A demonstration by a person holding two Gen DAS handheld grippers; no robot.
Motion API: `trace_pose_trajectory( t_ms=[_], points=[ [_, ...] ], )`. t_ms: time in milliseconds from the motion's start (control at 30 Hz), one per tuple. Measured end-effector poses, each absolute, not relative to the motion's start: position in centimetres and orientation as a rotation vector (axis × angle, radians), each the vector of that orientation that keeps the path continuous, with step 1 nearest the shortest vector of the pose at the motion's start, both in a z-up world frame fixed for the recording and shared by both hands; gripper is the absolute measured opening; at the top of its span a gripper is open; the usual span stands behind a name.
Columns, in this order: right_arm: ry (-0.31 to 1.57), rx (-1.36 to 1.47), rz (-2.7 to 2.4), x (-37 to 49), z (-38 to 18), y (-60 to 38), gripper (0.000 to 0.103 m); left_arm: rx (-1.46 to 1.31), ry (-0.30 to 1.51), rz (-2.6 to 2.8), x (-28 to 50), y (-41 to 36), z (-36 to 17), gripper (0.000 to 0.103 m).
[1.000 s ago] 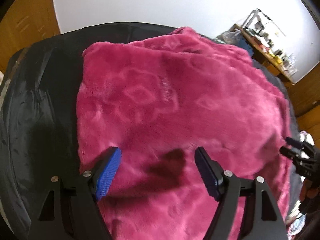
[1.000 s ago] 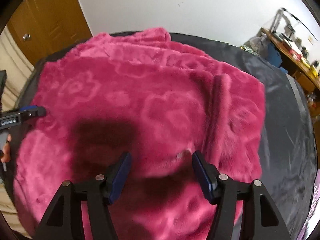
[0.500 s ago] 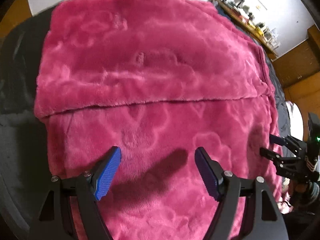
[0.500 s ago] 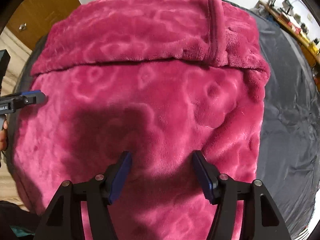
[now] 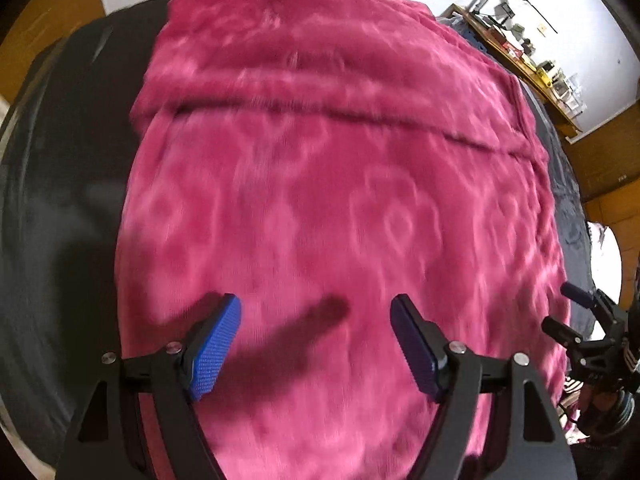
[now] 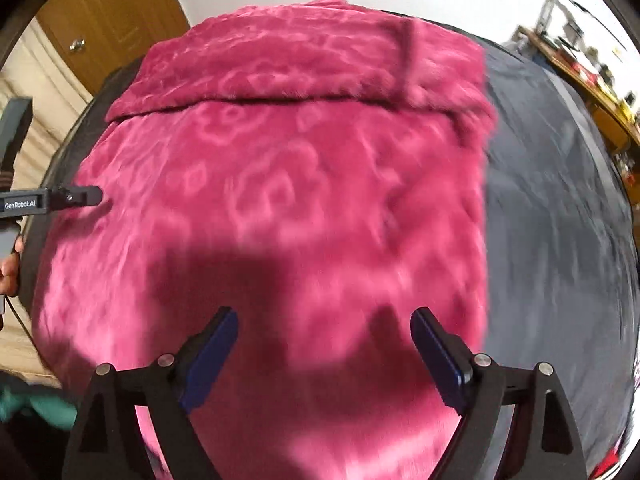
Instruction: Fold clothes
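A magenta fleece garment [image 5: 340, 200] with an embossed flower pattern lies spread over a dark cover [image 5: 60, 200] and fills the middle of both wrist views. Its far part is folded back over the rest, so that a fold edge [image 5: 320, 114] runs across the upper third of the left wrist frame; in the right wrist view the same edge [image 6: 280, 98] crosses the upper part of the frame, with a seam band standing at the upper right of the folded layer.

The left gripper [image 5: 316, 340] sits in the lower middle of its frame above the fleece, its jaws held wide apart with nothing between the blue pads; its shadow falls on the cloth between them. The right gripper [image 6: 324, 348] is in the lower middle of its own frame, jaws opening and nothing clamped, only the shaded fleece below.

Each gripper shows in the other's view: the right one at the right edge of the left wrist frame, beside the garment's side, and the left one at the left edge of the right wrist frame, with fingers [image 6: 10, 272] of a hand just below it. A wooden door [image 6: 108, 12] stands at the upper left and a cluttered shelf [image 5: 532, 60] at the upper right against a white wall.
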State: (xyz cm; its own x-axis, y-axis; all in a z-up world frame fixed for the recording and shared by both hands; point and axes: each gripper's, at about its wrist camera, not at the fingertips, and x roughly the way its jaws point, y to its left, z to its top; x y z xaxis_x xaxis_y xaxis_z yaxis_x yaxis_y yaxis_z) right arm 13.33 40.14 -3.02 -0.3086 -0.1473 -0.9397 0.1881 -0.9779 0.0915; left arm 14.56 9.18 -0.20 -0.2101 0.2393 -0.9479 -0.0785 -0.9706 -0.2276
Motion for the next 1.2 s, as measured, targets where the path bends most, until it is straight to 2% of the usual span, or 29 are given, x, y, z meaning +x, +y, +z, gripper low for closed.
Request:
trace_pose_trajectory(
  t_ms=[167, 500, 867, 1100, 1200],
  points=[
    [-0.067, 1.713, -2.390, 19.4, -3.0, 43.5, 0.090, -1.868, -0.259, 2.334, 20.2, 7.7, -0.3, 0.080],
    [-0.186, 1.752, -2.344, 29.3, -4.0, 47.2, 0.090, -1.917, -0.387, 2.423, 27.9, 5.1, -0.9, 0.080],
    [-0.347, 1.776, -2.359, 32.0, -4.5, 50.0, 0.090, -1.886, -0.486, 2.450, 30.2, 2.8, -1.3, 0.080],
    [-0.418, 1.760, -2.343, 31.2, -5.2, 49.2, 0.090, -1.891, -0.695, 2.460, 30.3, -0.4, -2.1, 0.080],
    [-0.381, 1.766, -2.344, 30.6, -5.1, 48.3, 0.090, -1.890, -0.742, 2.476, 30.4, -1.5, -2.6, 0.080]
  ],
)
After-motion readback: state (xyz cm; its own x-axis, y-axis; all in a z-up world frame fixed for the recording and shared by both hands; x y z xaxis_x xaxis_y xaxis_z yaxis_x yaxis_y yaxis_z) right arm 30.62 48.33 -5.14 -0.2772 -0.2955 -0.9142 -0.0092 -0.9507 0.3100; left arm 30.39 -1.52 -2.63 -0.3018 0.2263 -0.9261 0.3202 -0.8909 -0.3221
